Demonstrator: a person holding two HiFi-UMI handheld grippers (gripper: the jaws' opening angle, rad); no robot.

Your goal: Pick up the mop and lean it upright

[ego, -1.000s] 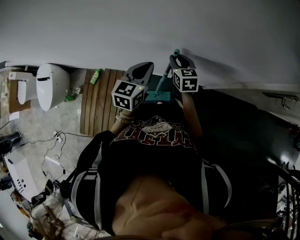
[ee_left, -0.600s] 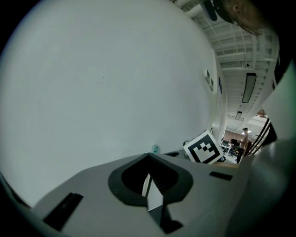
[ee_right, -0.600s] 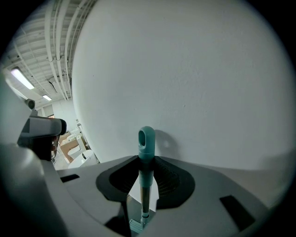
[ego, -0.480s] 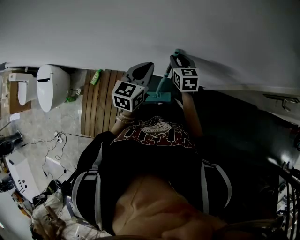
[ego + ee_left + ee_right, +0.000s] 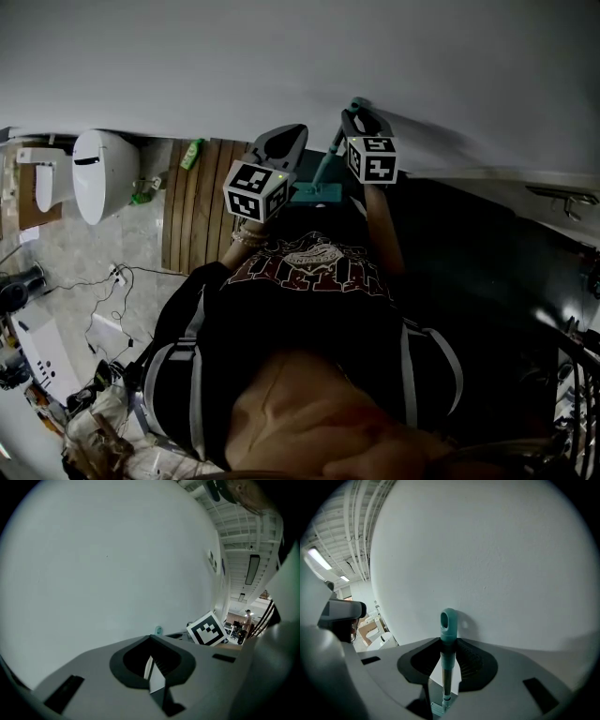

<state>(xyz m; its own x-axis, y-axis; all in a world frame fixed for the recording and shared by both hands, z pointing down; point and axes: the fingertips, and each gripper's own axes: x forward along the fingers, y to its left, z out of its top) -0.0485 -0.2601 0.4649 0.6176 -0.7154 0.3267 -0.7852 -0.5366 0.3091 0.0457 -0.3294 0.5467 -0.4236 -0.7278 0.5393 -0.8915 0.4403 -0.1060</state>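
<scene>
The mop stands upright against the white wall (image 5: 281, 66). Its teal head (image 5: 314, 193) rests on the floor and its loop-ended grip (image 5: 448, 620) touches the wall. My right gripper (image 5: 446, 667) is open around the mop's pole (image 5: 446, 679), with light showing on both sides of it. In the head view that gripper (image 5: 361, 120) is high on the pole, close to the wall. My left gripper (image 5: 281, 145) hovers to the left of the mop, apart from it. In its own view its jaws (image 5: 152, 665) show a narrow gap with nothing in it.
A white toilet (image 5: 98, 169) stands at the left by the wall. Beside it are a green bottle (image 5: 192, 153) and a wooden slat mat (image 5: 202, 202). Cables (image 5: 108, 281) trail over the tiled floor. A dark surface and a rail (image 5: 562, 197) lie to the right.
</scene>
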